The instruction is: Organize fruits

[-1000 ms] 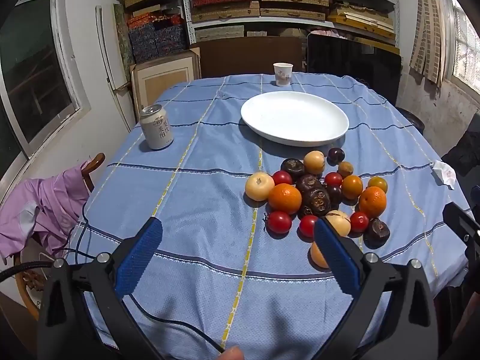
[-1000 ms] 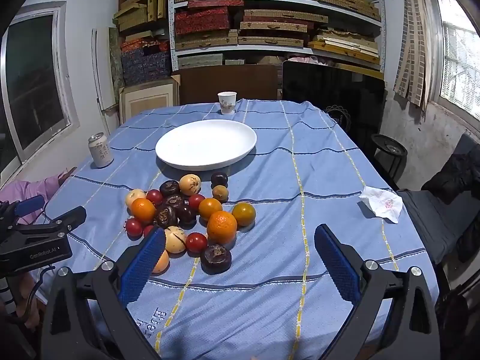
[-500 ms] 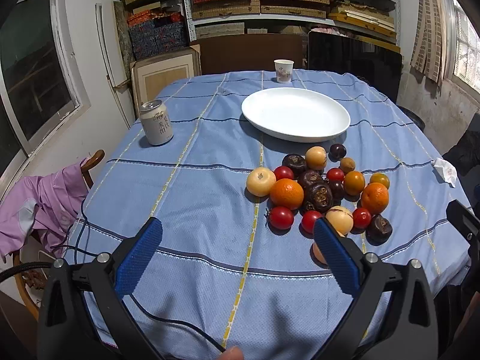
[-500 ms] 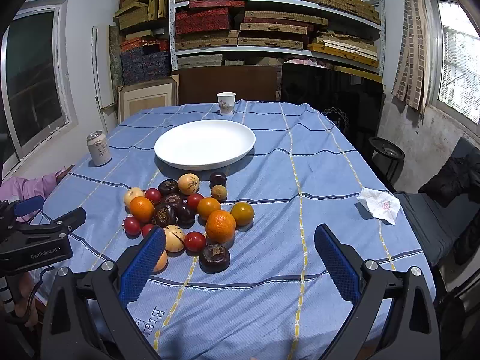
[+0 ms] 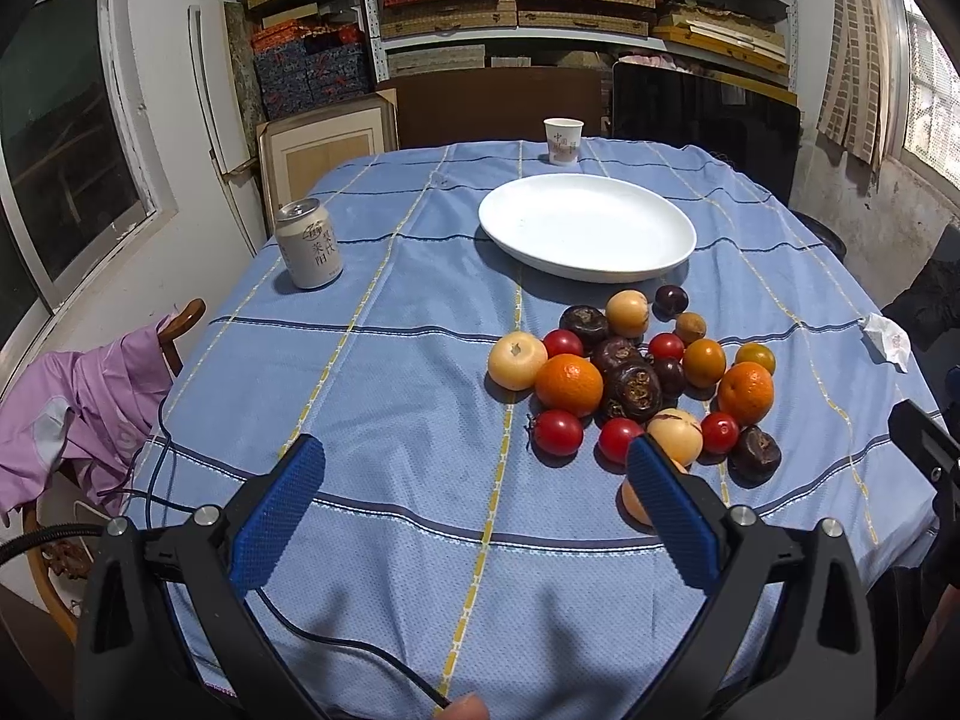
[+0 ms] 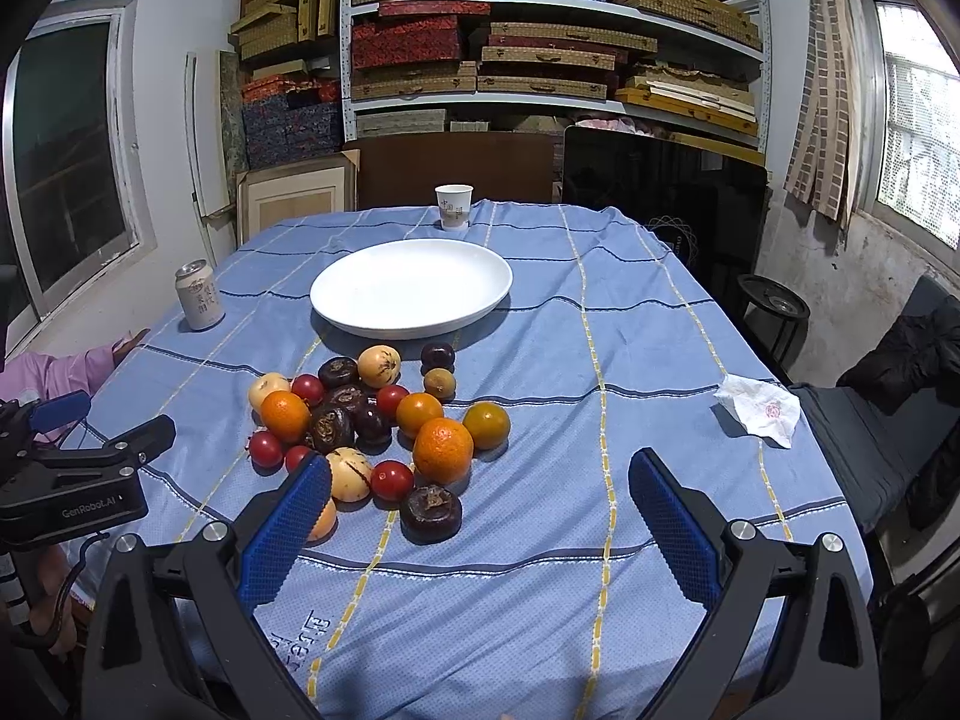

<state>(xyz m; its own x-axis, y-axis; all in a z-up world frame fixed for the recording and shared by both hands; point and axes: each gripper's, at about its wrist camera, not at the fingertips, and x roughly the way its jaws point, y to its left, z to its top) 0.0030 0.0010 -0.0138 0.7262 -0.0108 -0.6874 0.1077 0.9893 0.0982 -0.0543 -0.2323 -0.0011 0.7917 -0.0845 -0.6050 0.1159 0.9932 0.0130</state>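
Observation:
A pile of fruit (image 5: 636, 384) lies on the blue tablecloth: oranges, red tomatoes, dark round fruits and pale yellow ones; it also shows in the right wrist view (image 6: 372, 420). An empty white plate (image 5: 588, 225) sits just behind the pile, also in the right wrist view (image 6: 411, 288). My left gripper (image 5: 474, 480) is open and empty, above the near table edge, left of the pile. My right gripper (image 6: 480, 498) is open and empty, near the front edge; its left finger (image 6: 288, 534) hides part of an orange fruit.
A drink can (image 5: 309, 243) stands at the left side. A paper cup (image 5: 563, 140) stands at the far edge. A crumpled tissue (image 6: 759, 411) lies at the right. A chair with purple cloth (image 5: 78, 396) is at the left; shelves stand behind.
Both grippers have risen and edged slightly toward the table; the view of the fruit has shifted a little. Nothing on the table has moved.

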